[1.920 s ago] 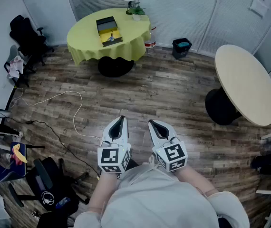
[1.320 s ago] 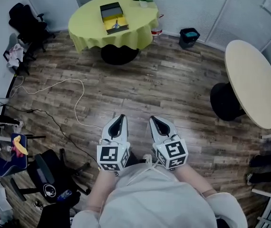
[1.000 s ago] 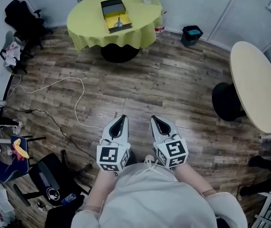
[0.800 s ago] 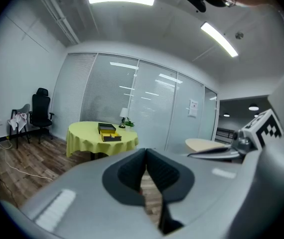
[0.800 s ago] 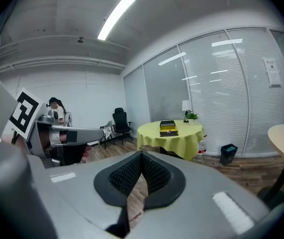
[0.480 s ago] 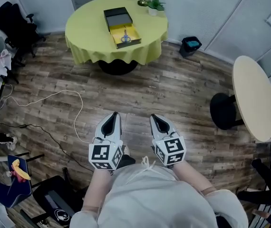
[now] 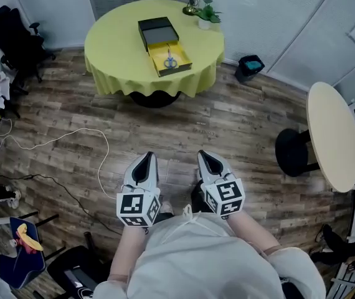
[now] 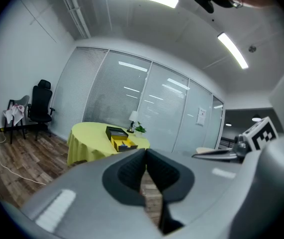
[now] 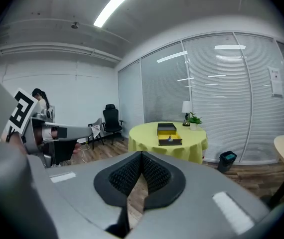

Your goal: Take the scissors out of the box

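Yellow cloth covers the round table [image 7: 118, 48] at the far side of the room. On it stands the open box [image 7: 156, 30], a black half beside a yellow-lined tray. The scissors [image 7: 170, 61] lie flat in the yellow tray, their long axis roughly along the tray's length; which end bears the blades is too small to tell. The left gripper [image 7: 144, 158] and the right gripper [image 7: 205, 157] hang over the wood floor [image 7: 227, 123], well apart from the table, each with its jaws pressed together on nothing.
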